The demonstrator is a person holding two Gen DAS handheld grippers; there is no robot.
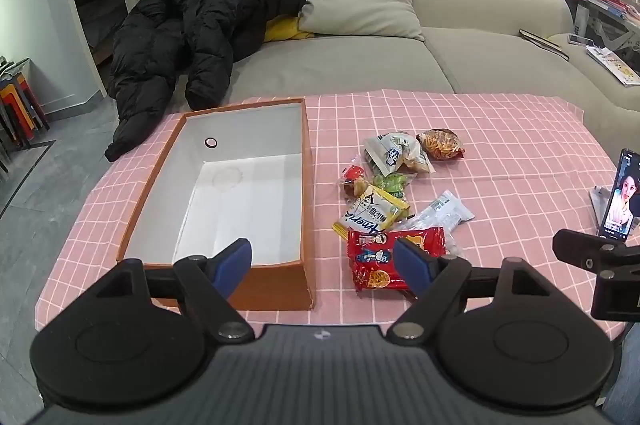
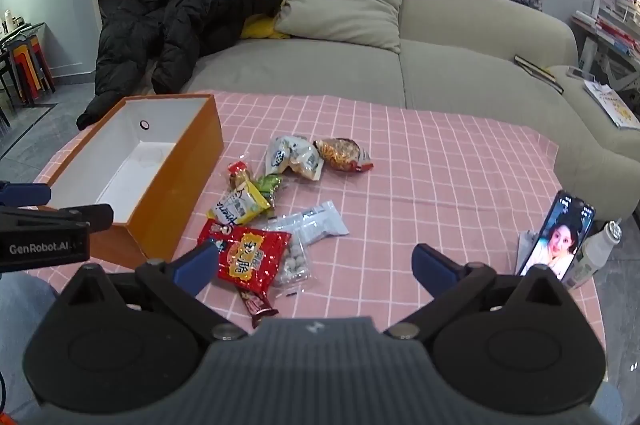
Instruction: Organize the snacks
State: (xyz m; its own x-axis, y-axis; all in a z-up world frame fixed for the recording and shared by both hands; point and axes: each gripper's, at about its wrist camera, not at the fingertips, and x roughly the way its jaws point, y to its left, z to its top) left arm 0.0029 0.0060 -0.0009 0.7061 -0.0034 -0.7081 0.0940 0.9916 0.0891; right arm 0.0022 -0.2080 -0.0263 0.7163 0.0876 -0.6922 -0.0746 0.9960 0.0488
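An empty orange box (image 1: 152,181) (image 2: 172,185) with a white inside stands on the pink checked tablecloth (image 1: 500,153) (image 2: 440,177). To its right lies a loose pile of snack packets: a red packet (image 1: 376,257) (image 2: 250,257), a yellow one (image 1: 372,211) (image 2: 240,205), a clear silvery one (image 1: 448,211) (image 2: 316,225), a white one (image 1: 390,151) (image 2: 294,155) and an orange-brown one (image 1: 440,144) (image 2: 340,153). My left gripper (image 1: 324,265) hovers open over the box's near corner and the red packet. My right gripper (image 2: 316,265) hovers open above the near end of the pile. Neither holds anything.
A phone (image 2: 560,241) (image 1: 620,197) stands propped at the table's right edge, a small white bottle (image 2: 596,253) beside it. Behind the table runs a beige sofa (image 1: 480,37) with a black puffer jacket (image 1: 192,29) and cushions.
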